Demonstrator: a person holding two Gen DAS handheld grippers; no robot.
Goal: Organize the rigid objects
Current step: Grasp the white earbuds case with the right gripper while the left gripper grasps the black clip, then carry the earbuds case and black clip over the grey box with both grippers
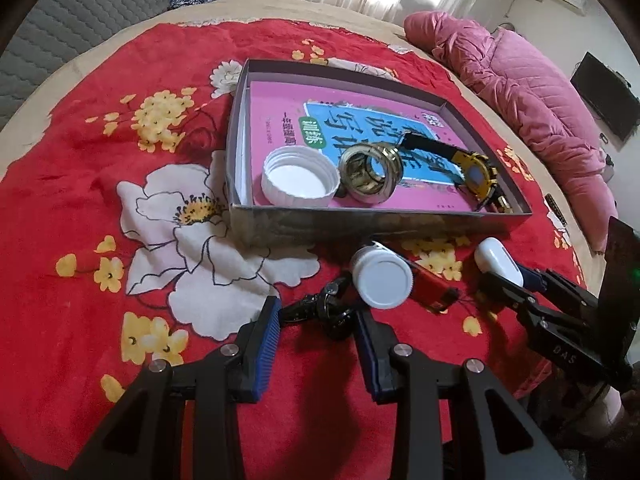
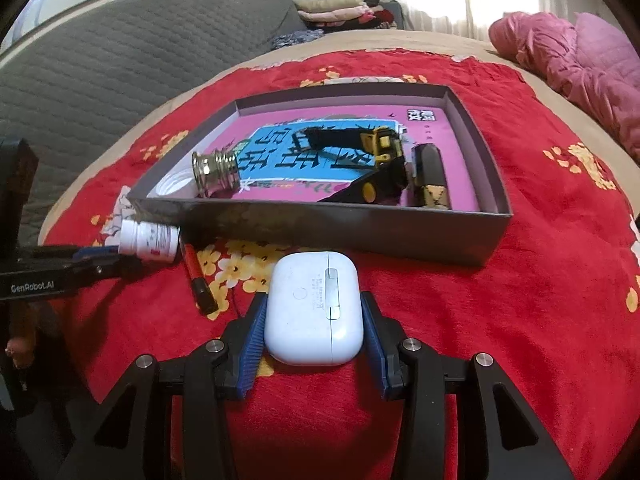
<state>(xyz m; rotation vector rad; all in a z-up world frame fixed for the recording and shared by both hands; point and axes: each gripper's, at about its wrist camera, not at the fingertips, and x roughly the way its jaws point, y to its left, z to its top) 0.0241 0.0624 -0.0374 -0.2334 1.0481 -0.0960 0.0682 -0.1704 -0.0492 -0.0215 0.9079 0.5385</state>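
Observation:
My right gripper (image 2: pixel 314 300) is shut on a white earbud case (image 2: pixel 314 308), both blue pads against its sides; the case (image 1: pixel 498 260) also shows in the left wrist view. My left gripper (image 1: pixel 316 310) is shut on a black watch (image 1: pixel 332 314) lying on the blanket. Beside them lie a white pill bottle (image 1: pixel 384 276) and a red pen (image 1: pixel 432 284). The grey box (image 1: pixel 360 226) behind holds a pink book (image 1: pixel 280 108), a white cap (image 1: pixel 298 178), a brass fitting (image 1: pixel 370 172) and a yellow-black watch (image 1: pixel 478 178).
Everything rests on a red flowered blanket (image 1: pixel 120 168) over a bed. A pink quilt (image 1: pixel 520 92) is bunched at the far right. A grey padded headboard (image 2: pixel 120 64) and folded clothes (image 2: pixel 332 8) stand behind. A black and gold tube (image 2: pixel 430 176) lies in the box.

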